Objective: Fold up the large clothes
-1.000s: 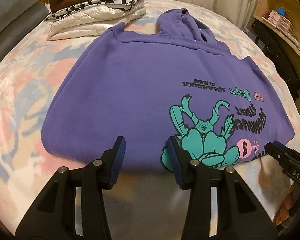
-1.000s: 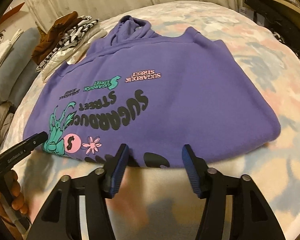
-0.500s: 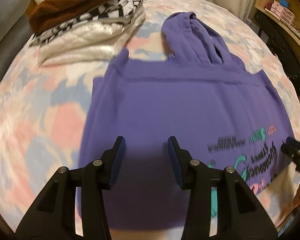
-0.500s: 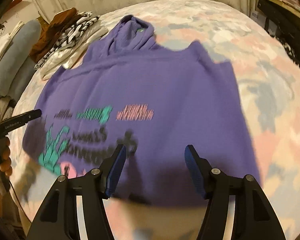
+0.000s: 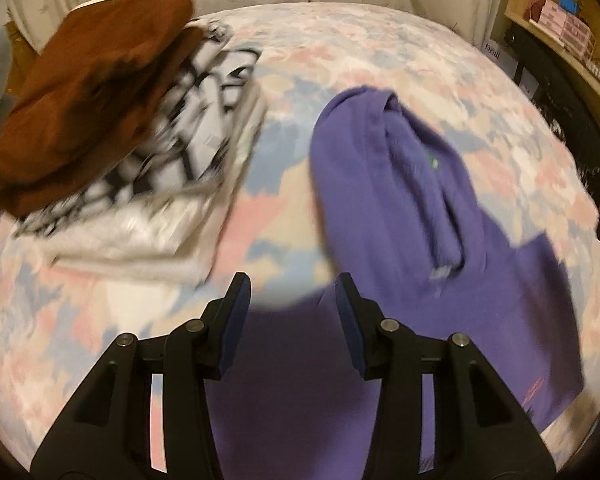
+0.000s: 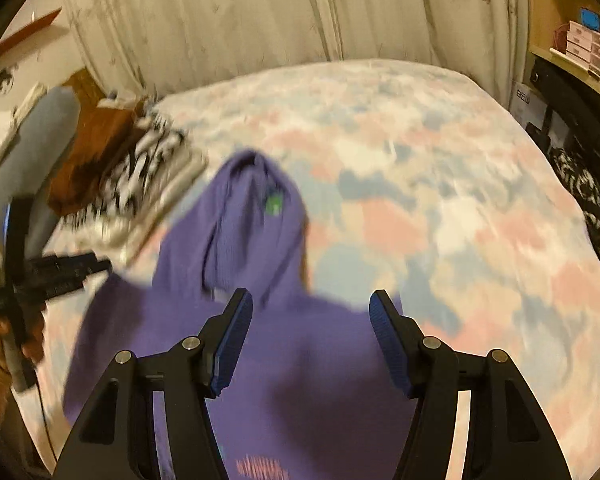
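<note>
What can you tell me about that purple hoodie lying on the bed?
The purple hoodie is a soft, thick-looking sweatshirt lying flat on the flowered bedspread. Its hood points away toward the curtains, creased down the middle, with a small green label inside. A bit of pink printed lettering shows near the lower edge. The pictures are blurred, so finer detail is lost. Both claws, left and right, are open above it, gripping nothing. A stack of folded clothes lies apart to its left.

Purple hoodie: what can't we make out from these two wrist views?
- Purple hoodie print: in the right wrist view it is smeared by motion blur and cut by the bottom edge; unreadable.
- Hoodie's near edge: hidden behind the left gripper and right gripper, both open.
- Folded stack: blurred, layer count unclear.
</note>
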### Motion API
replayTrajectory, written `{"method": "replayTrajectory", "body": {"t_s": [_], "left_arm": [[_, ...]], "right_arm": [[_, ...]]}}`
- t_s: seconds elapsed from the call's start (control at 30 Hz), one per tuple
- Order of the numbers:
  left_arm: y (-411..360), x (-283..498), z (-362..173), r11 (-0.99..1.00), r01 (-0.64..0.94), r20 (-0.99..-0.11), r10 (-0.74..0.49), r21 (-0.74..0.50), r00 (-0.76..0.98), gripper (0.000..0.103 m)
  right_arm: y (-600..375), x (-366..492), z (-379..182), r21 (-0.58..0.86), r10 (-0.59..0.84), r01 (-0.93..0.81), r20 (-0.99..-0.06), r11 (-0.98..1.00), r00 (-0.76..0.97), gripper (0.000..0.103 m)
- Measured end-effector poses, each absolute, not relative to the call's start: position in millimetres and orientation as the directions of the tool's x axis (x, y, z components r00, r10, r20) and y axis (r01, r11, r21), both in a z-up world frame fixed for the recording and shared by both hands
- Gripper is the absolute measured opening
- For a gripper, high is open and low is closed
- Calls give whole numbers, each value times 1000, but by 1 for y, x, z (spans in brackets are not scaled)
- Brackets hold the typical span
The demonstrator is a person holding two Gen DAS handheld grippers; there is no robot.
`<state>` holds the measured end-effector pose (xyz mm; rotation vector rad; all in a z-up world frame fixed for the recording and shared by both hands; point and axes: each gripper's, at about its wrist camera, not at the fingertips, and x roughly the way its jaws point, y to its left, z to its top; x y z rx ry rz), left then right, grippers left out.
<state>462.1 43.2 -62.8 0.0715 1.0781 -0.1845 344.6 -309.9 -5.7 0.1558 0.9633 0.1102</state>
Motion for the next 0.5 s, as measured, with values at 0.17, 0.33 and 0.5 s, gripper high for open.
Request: {"method": "replayTrajectory", "body": {"t_s": [0.17,0.33,0.5], "left_arm": [[18,509,-80,980,189,-888,-140,-61,438,41],[10,546,-114,982,159,-902,-162,-106,399,41],[7,576,-149,976,136,-909,-207,-169,360,41]], "right_arm": [[-315,432,-16,265,215,8,-798,964,563,62],[-307,499,-52,286,226,30,-814,958,535,62],[-290,542,-97,274,235,11,-846,962,479,62]]}}
